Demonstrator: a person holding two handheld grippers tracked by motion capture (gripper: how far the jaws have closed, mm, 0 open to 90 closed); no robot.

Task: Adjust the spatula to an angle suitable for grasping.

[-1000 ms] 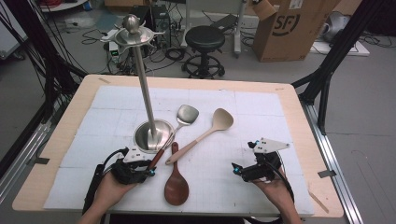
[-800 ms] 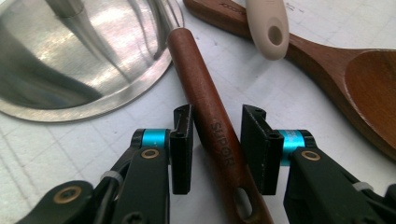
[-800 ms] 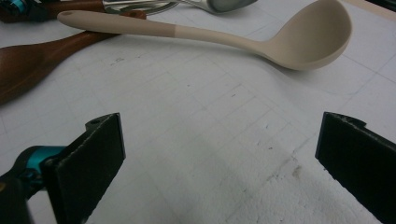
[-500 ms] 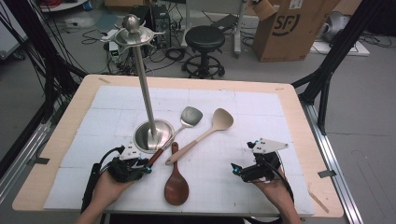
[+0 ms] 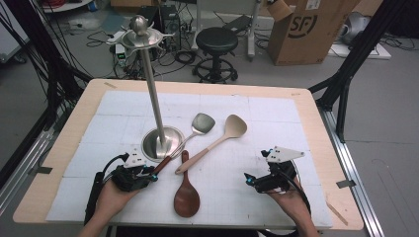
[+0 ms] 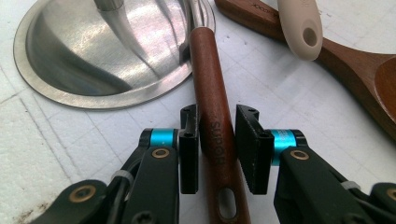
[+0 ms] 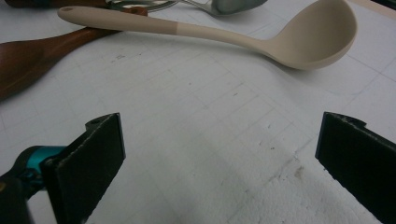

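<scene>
We're closing the left gripper (image 6: 218, 149) around the spatula's wooden handle (image 6: 212, 116), which is sitting right between the fingers (image 6: 189, 154): the left one is touching, the right one is still a hair off, so no real clamp yet. The spatula (image 5: 190, 133) is lying on the bench (image 5: 306, 98) with its handle brushing the stand's steel base (image 6: 84, 60), while the beige ladle (image 5: 217, 140) and dark wooden spoon (image 5: 187, 190) are crowding in just beside it. Our right gripper (image 7: 219, 163) is hanging with fingers wide apart over bare mat.
</scene>
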